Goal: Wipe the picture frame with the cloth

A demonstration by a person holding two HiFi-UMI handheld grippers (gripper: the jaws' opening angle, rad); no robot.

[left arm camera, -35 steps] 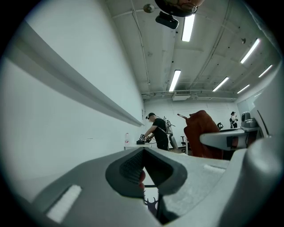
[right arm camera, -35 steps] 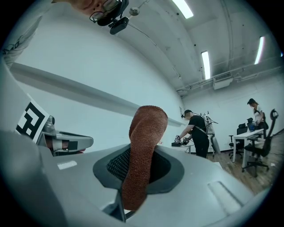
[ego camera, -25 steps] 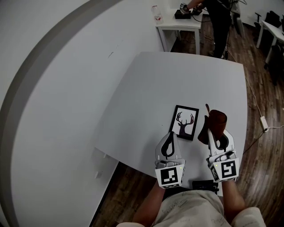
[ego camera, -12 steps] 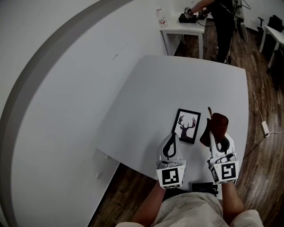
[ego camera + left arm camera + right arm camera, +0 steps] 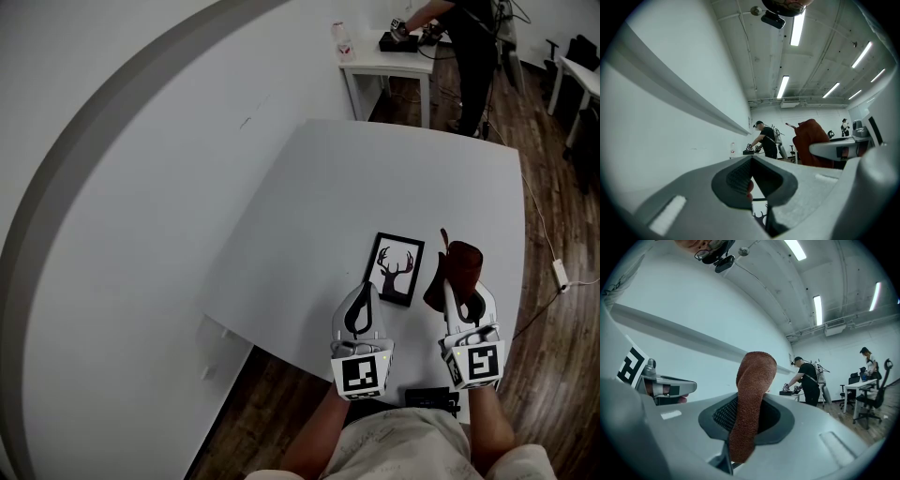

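Observation:
A black picture frame [image 5: 395, 268] with an antler print lies flat on the white table [image 5: 375, 178]. My left gripper [image 5: 361, 291] is shut with nothing in it, its tips just short of the frame's near left corner. In the left gripper view the antler print [image 5: 759, 216] shows through the loop of the shut jaws. Just right of the frame, my right gripper [image 5: 457, 298] is shut on a rust-brown cloth [image 5: 457, 267]. The cloth [image 5: 752, 380] stands up out of the jaws in the right gripper view. It also shows in the left gripper view as the cloth [image 5: 811, 140].
The table's near edge lies just under both grippers, with a black device [image 5: 431, 394] below it. A white wall runs along the left. At the back, a person [image 5: 466, 37] stands at a small white desk [image 5: 384, 56] with a bottle [image 5: 341, 37]. A cable [image 5: 560, 272] lies on the floor.
The head view has shifted a little. Both grippers, the cloth and the frame keep nearly the same places relative to each other.

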